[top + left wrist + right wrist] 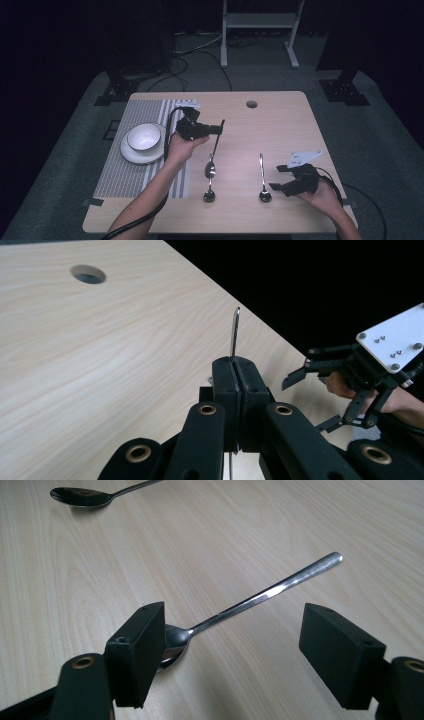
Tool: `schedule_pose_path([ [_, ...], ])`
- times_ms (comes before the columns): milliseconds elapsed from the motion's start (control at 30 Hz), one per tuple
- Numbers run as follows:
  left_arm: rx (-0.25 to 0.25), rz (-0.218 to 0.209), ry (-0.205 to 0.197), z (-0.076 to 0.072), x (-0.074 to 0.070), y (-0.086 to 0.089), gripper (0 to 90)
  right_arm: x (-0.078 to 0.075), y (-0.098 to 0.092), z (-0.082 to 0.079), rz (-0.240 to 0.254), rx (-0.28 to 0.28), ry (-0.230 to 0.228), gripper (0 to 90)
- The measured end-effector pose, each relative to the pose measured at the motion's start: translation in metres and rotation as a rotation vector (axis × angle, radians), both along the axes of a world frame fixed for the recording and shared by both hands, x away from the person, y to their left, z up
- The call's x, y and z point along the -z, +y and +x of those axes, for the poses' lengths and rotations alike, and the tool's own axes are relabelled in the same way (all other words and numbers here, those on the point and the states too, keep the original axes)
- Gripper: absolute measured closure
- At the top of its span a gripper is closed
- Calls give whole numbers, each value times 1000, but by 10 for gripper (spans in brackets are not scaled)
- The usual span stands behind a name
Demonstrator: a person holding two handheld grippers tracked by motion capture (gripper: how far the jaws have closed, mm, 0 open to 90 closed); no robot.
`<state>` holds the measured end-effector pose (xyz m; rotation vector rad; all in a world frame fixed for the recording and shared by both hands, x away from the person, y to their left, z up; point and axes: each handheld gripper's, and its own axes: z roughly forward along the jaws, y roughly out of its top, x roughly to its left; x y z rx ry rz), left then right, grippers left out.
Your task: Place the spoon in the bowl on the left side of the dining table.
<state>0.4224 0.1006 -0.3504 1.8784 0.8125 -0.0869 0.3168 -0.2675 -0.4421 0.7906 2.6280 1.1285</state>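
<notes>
At the worktop's left edge a white bowl (143,136) sits on a plate (131,152) on a striped placemat (125,172). Just right of it, your left gripper (220,127) is clamped on the handle of a spoon (213,155) and carries it clear of the wood, bowl end hanging toward the front edge, your left hand (181,149) palm-up beneath the tool. In the left gripper view the handle (234,332) pokes up between the closed jaws. Hold that wrist level so the spoon does not swing as you carry it. A second spoon (209,194) lies below it near the front edge. Toward the front right corner, your right gripper (278,178) stands wide open, low over a third spoon (262,177), cradled in your right hand (320,196). Its own view shows that spoon (250,602) lying slantwise between the jaws: square them across the handle, probably before you close.
</notes>
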Motion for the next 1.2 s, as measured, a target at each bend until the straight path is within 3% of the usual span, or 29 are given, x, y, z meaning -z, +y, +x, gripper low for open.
schedule_pose_path([
  [567, -104, 24, -32, 11, -16, 48, 894, -2, -5, -2, 11, 23, -14, 252],
  [700, -142, 19, -31, 16, -18, 64, 894, -1, -5, -1, 11, 23, -11, 252],
  [1200, -211, -4, -49, 25, -26, 97, 894, -3, -8, -1, 26, 31, -16, 252],
])
